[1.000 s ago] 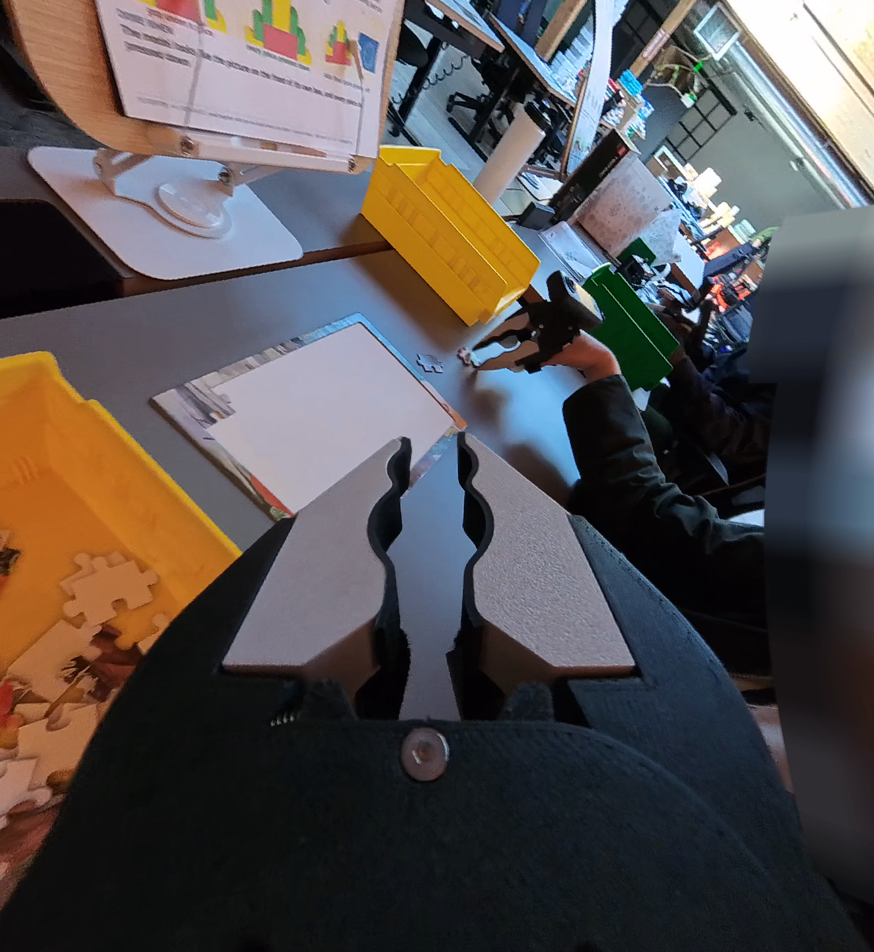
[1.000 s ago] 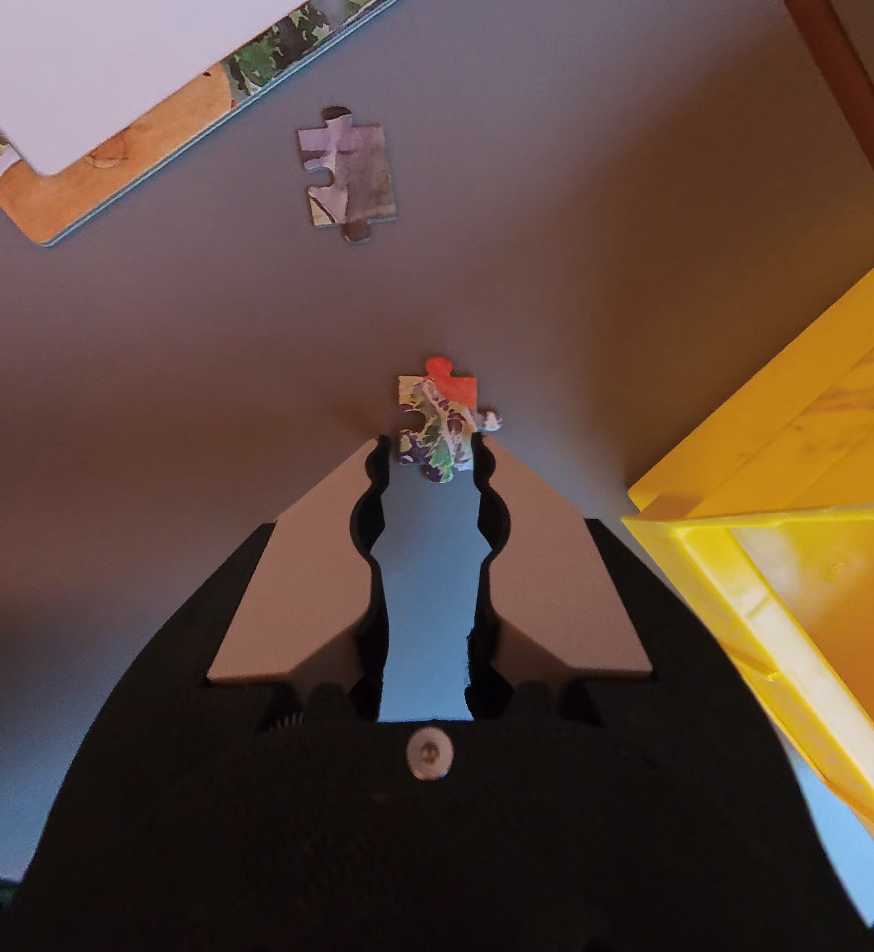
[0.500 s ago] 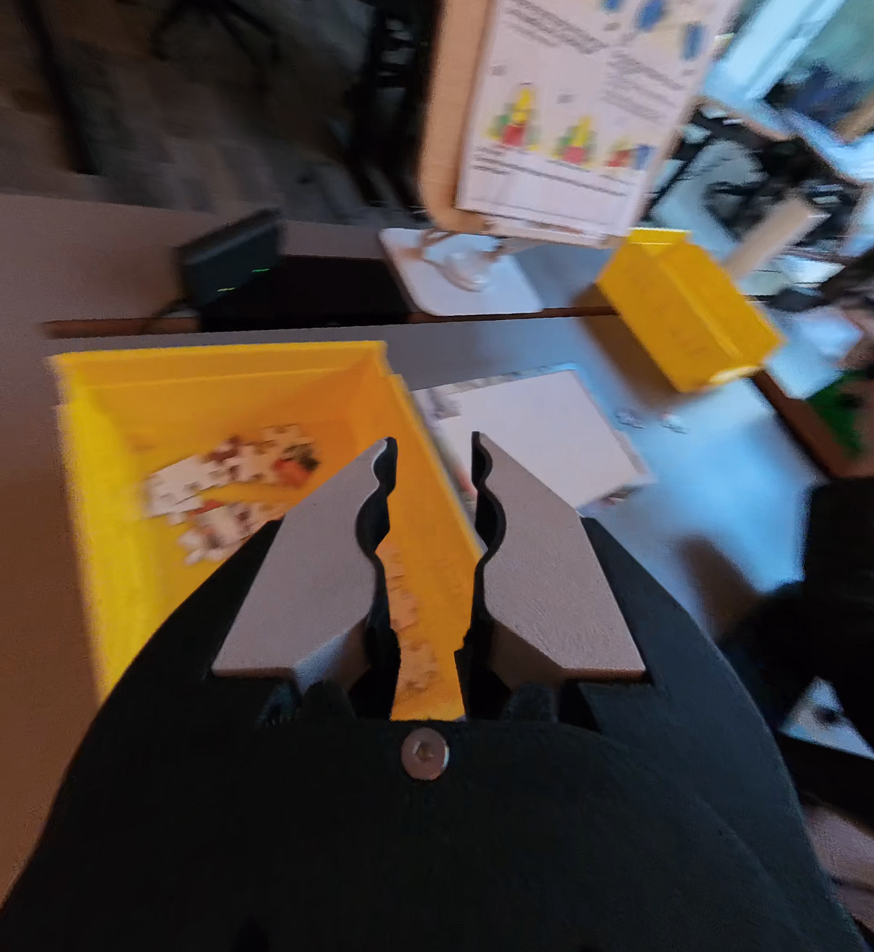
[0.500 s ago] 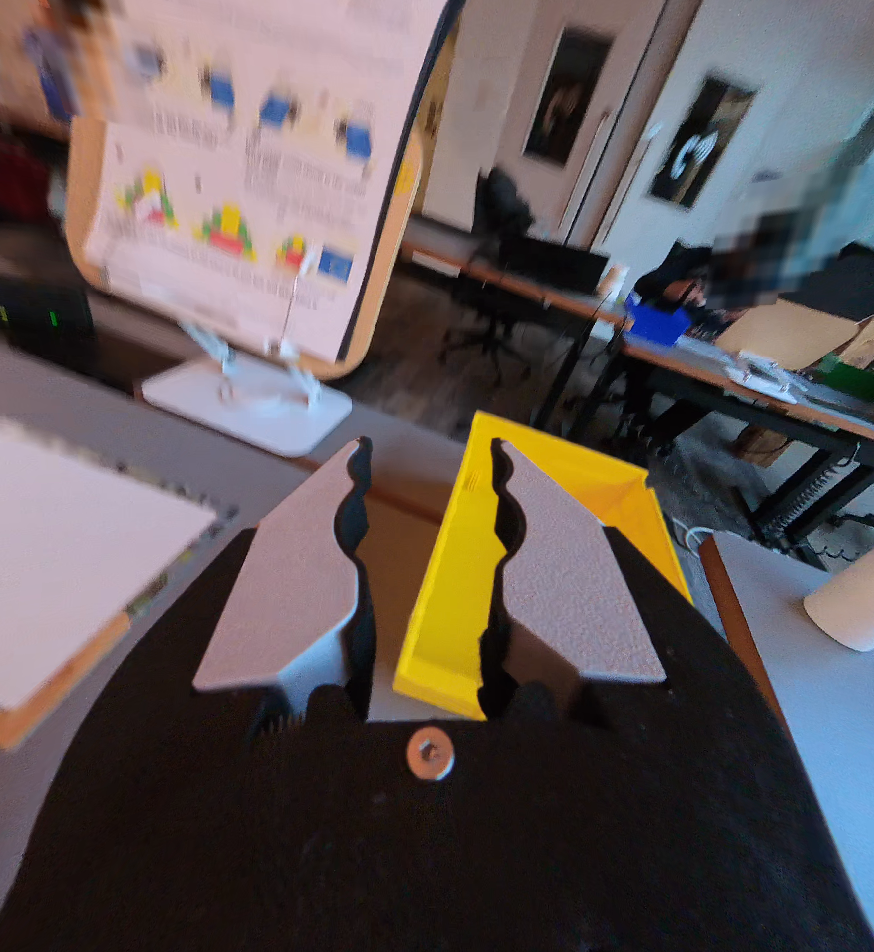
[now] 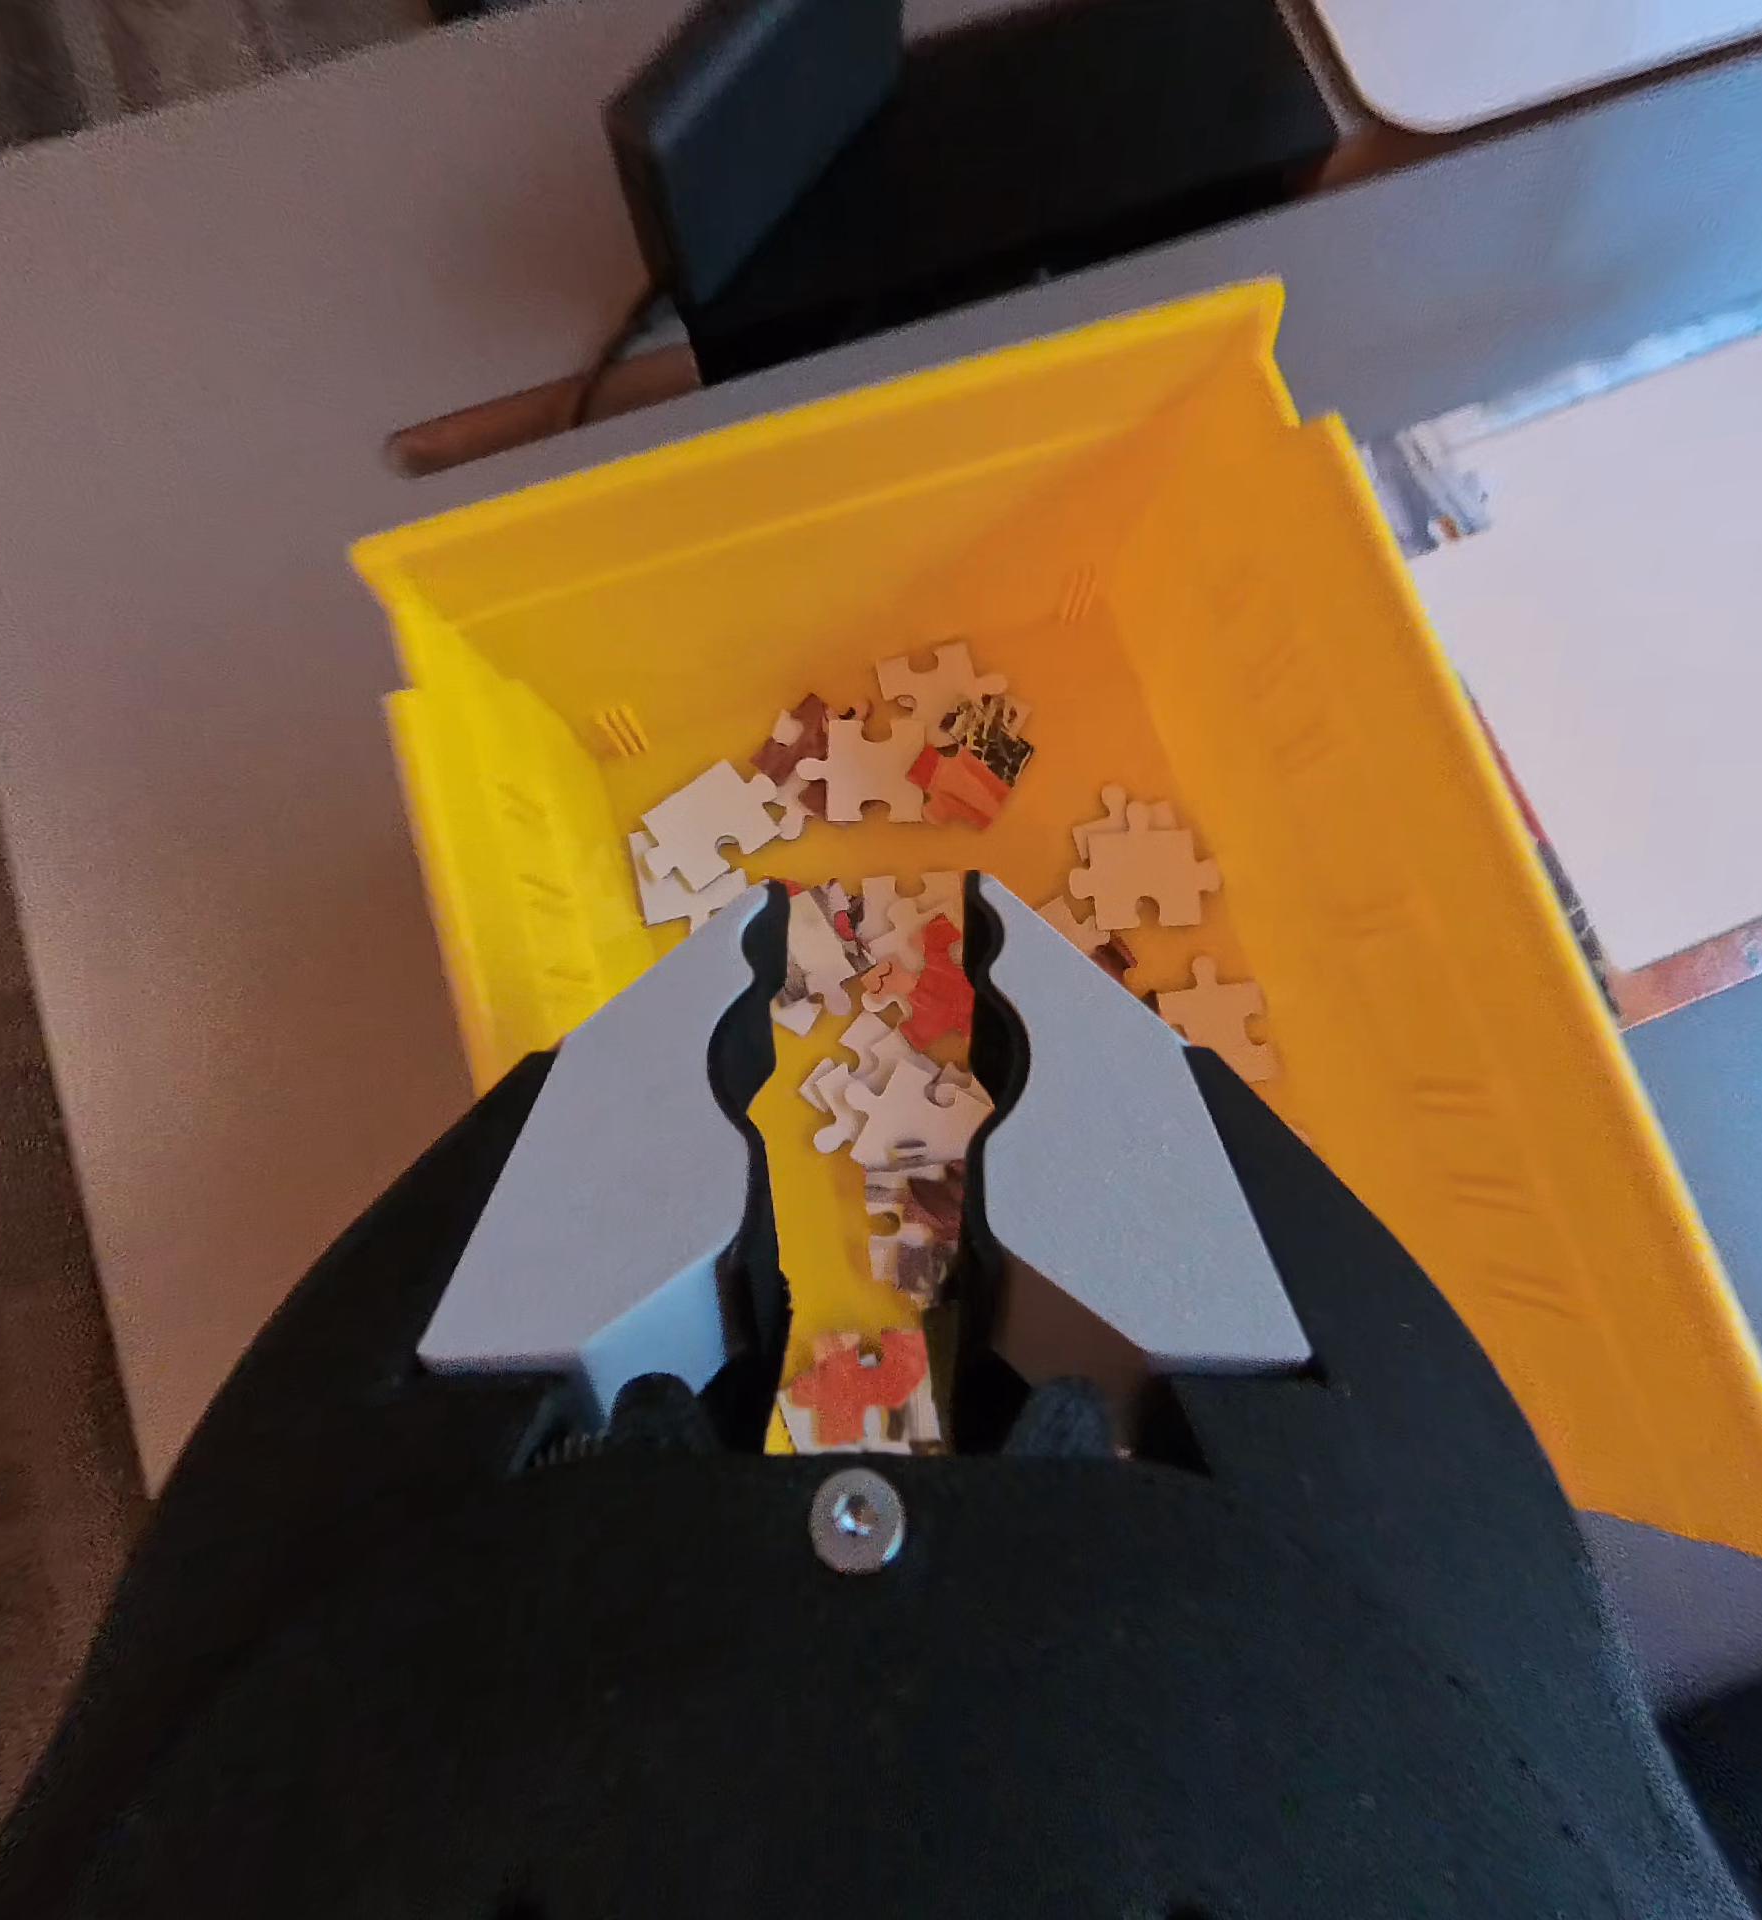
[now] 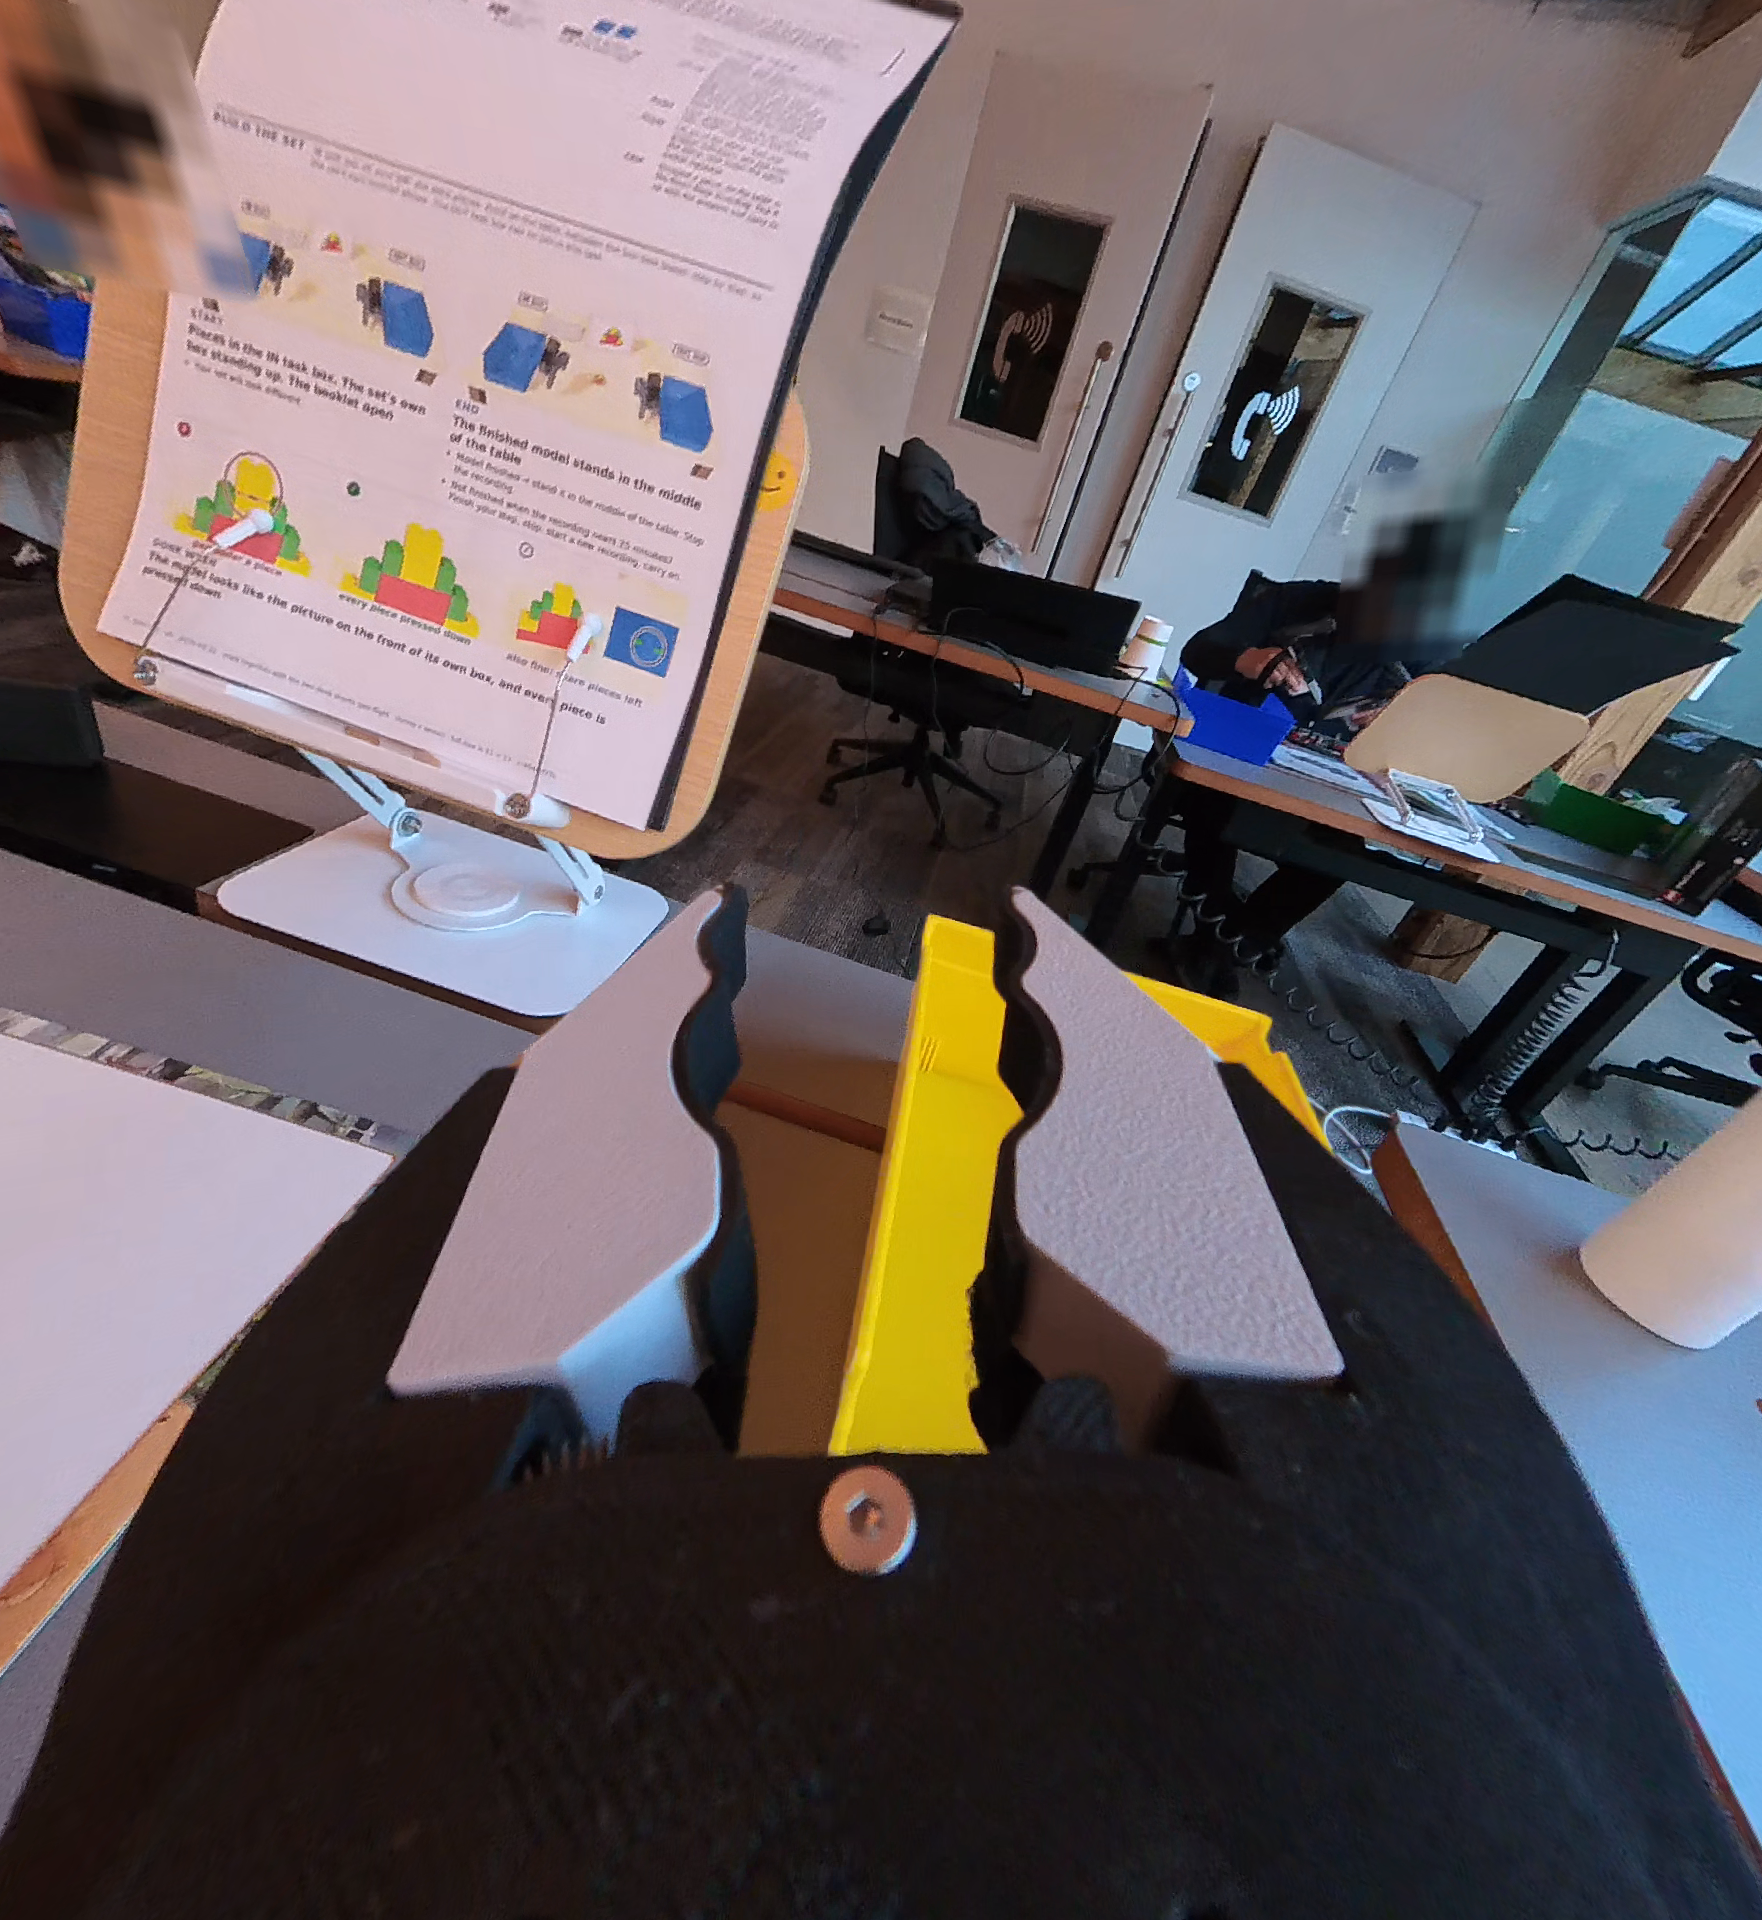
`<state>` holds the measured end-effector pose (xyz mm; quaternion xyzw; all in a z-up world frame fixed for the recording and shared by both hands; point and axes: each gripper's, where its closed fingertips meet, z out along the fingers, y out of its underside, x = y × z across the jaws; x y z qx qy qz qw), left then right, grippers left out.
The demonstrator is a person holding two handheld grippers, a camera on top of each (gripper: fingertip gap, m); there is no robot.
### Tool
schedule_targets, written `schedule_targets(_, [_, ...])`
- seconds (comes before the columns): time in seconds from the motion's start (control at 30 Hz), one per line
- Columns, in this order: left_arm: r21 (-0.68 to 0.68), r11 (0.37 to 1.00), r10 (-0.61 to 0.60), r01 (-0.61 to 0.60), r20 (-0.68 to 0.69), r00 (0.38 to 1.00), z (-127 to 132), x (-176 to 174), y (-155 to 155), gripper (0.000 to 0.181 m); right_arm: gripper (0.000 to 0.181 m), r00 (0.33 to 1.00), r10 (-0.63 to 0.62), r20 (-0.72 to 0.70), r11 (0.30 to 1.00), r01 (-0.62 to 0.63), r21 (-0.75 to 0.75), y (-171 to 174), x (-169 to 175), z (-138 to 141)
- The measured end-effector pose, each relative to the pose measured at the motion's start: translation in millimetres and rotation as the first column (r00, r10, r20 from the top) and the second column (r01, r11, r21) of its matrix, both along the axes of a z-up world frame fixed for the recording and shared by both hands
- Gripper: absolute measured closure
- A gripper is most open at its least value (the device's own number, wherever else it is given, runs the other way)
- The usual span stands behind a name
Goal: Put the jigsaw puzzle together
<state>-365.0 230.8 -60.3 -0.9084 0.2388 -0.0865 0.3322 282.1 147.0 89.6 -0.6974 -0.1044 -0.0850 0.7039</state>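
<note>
My left gripper (image 5: 872, 894) is open and empty, held above a yellow bin (image 5: 1376, 1039) with several loose jigsaw pieces (image 5: 1142, 878) in it, most lying white side up. The puzzle board (image 5: 1625, 675), white with a coloured border, lies on the grey table just right of that bin. My right gripper (image 6: 866, 909) is open and empty, raised and pointing level over the table. It looks past the puzzle board (image 6: 77, 1247) at its left and a second yellow bin (image 6: 934, 1195) straight ahead.
A document stand (image 6: 441, 436) on a white base (image 6: 441, 914) holds an instruction sheet behind the table. A black box (image 5: 960, 145) sits behind the left bin. A white paper roll (image 6: 1729, 1216) lies at the right. A person (image 6: 1282, 665) sits at a far desk. One gripper's finger ends stand about 65 cm off the other's.
My left gripper swung left from the puzzle board to above the bin of pieces. My right gripper let go of a piece on the table, lifted and tilted up to face the room.
</note>
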Motion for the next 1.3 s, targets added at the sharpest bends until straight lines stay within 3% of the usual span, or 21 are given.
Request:
schedule_targets(0.17, [-0.180, 0.982, -0.058, 0.049, -0.042, 0.997, -47, 10, -5, 0.150, 0.132, 0.998, 0.004, 0.057, 0.999, -0.001, -0.053, 9, -9, -13])
schedule_targets(0.47, [-0.364, 0.930, -0.104, 0.052, -0.124, 0.987, -97, 9, -17, 0.141, 0.130, 0.992, 0.030, 0.122, 0.990, -0.012, -0.141, 19, -19, -34])
schedule_targets(0.77, [-0.336, 0.941, -0.137, 0.040, -0.270, 0.953, -102, 8, -12, 0.143, 0.129, 0.987, 0.034, 0.160, 0.985, -0.005, -0.174, 21, -20, -41])
schedule_targets(1.0, [-0.304, 0.948, -0.166, 0.096, -0.212, 0.963, -90, 16, -14, 0.168, 0.130, 0.988, 0.035, 0.152, 0.985, -0.009, -0.170, 21, -19, -41])
schedule_targets(1.17, [-0.293, 0.956, -0.060, 0.010, -0.164, 0.985, -79, 8, -11, 0.140, 0.130, 0.987, 0.035, 0.156, 0.985, -0.007, -0.174, 21, -17, -43])
schedule_targets(1.23, [-0.343, 0.938, -0.009, -0.048, -0.165, 0.986, -84, 5, -15, 0.126, 0.130, 0.987, 0.033, 0.156, 0.985, -0.006, -0.173, 21, -17, -43])
schedule_targets(1.3, [-0.378, 0.921, 0.019, -0.093, -0.195, 0.981, -93, 2, -16, 0.123, 0.130, 0.987, 0.031, 0.158, 0.985, -0.004, -0.172, 20, -16, -43])
